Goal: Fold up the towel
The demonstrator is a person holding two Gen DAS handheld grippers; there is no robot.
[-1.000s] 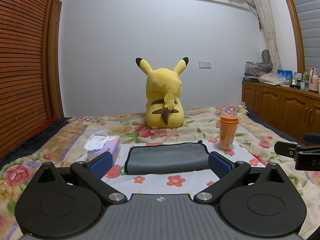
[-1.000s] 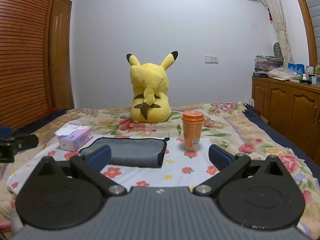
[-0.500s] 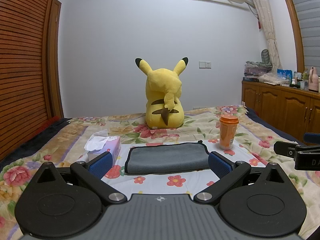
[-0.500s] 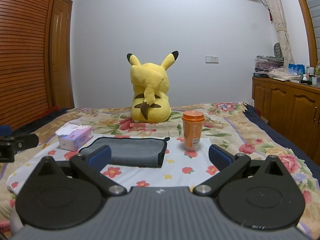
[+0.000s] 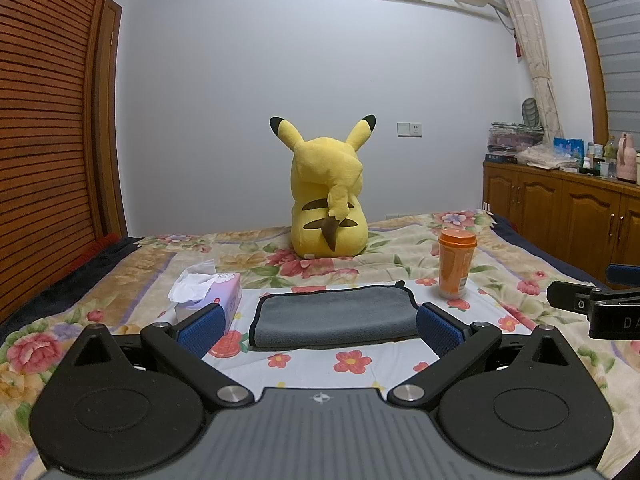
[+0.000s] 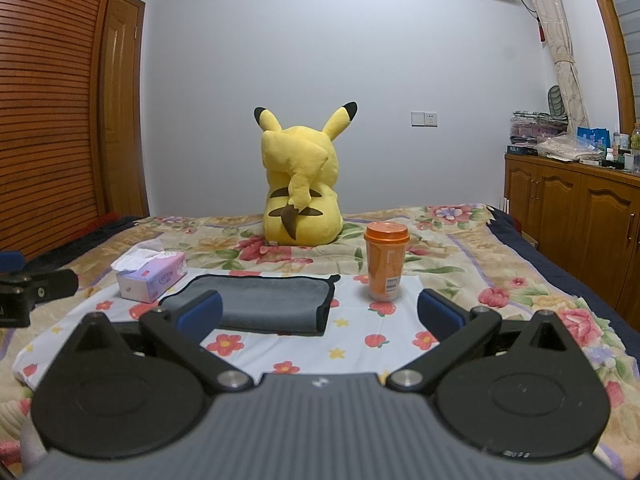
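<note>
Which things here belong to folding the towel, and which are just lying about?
For the job: gray towel; left hand-held gripper; right hand-held gripper.

Lying about: tissue box; orange cup; yellow plush toy; flowered bedspread.

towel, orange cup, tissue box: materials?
Towel: looks like soft microfiber or terry, matte grey nap, black stitched edging. Orange cup: probably plastic, faint sheen on lid, printed label; could be coated paper. Tissue box: printed cardboard, crisp flat faces, white tissue poking out the top.
</note>
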